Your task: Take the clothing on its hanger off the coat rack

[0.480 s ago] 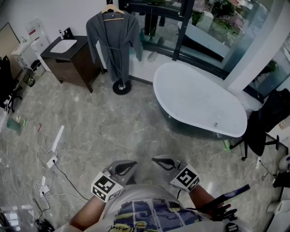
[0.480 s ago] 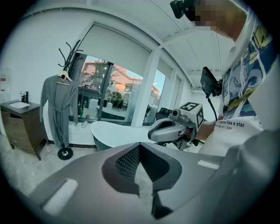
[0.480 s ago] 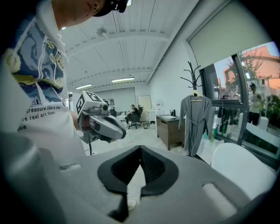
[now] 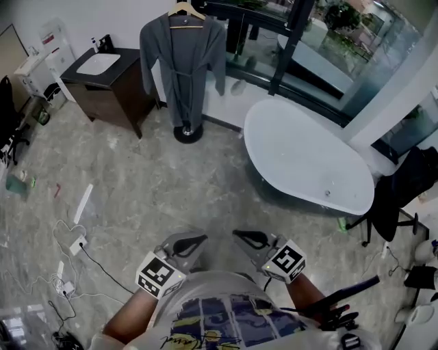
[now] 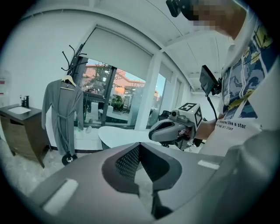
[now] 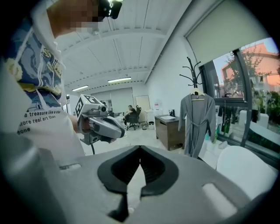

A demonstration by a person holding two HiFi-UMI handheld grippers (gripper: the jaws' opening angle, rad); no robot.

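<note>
Holding left gripper (image 4: 192,241), right gripper (image 4: 248,238) low by our chest, fingers pressed together, nothing between. Robe (image 4: 183,61) on hanger (image 4: 186,9) hangs on rack (image 4: 187,132), well apart from us, between cabinet (image 4: 113,90) and tub (image 4: 308,160).

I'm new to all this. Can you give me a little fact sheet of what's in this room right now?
Clothing: grey robe on a wooden hanger
Hangs from: coat rack
Beside rack: dark cabinet with sink; white bathtub
Left tool: shut, empty, close to the person's body
Right tool: shut, empty, close to the body too
Progress: robe not yet touched; both tools far from it
</note>
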